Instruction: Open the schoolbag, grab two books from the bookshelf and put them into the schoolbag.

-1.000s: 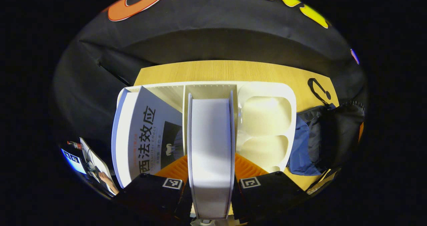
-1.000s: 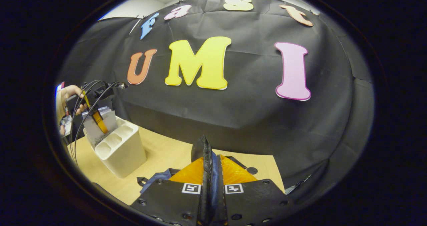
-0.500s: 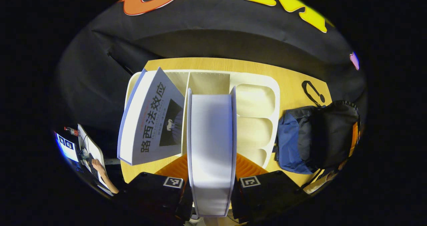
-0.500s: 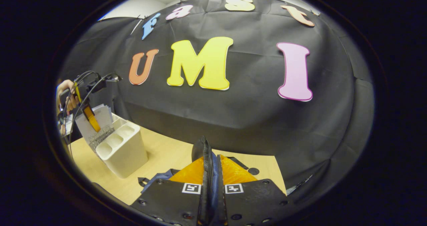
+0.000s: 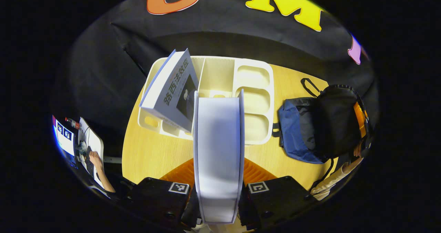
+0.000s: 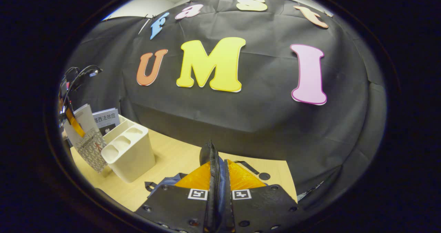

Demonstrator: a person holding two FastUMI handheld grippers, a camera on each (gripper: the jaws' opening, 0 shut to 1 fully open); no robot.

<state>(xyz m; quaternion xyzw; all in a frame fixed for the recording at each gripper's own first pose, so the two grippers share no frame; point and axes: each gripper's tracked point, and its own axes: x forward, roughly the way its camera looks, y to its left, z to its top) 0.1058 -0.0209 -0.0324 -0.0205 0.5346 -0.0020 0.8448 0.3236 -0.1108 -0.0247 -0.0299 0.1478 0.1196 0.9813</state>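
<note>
My left gripper (image 5: 218, 171) is shut on a white-edged book (image 5: 218, 140), held edge-on, above and in front of the cream bookshelf (image 5: 255, 88). A grey book (image 5: 172, 92) leans in the shelf's left slot. The black and blue schoolbag (image 5: 327, 123) lies to the shelf's right. In the right gripper view, my right gripper (image 6: 217, 179) is shut on the schoolbag's zippered edge (image 6: 214, 157), held upright. Far left there, the lifted book (image 6: 88, 140) hangs beside the bookshelf (image 6: 131, 154), with the grey book (image 6: 106, 117) behind it.
The shelf and bag rest on a wooden table (image 5: 151, 154) against the black cloth wall. A bag strap (image 5: 306, 85) lies on the table behind the bag. A sleeve and hand (image 5: 341, 172) show by the bag. A desk with a screen (image 5: 67, 140) stands lower left.
My left gripper has risen and drawn back with the book, lifting it out of the shelf, which now looks smaller and farther. The right gripper has kept its hold on the bag edge.
</note>
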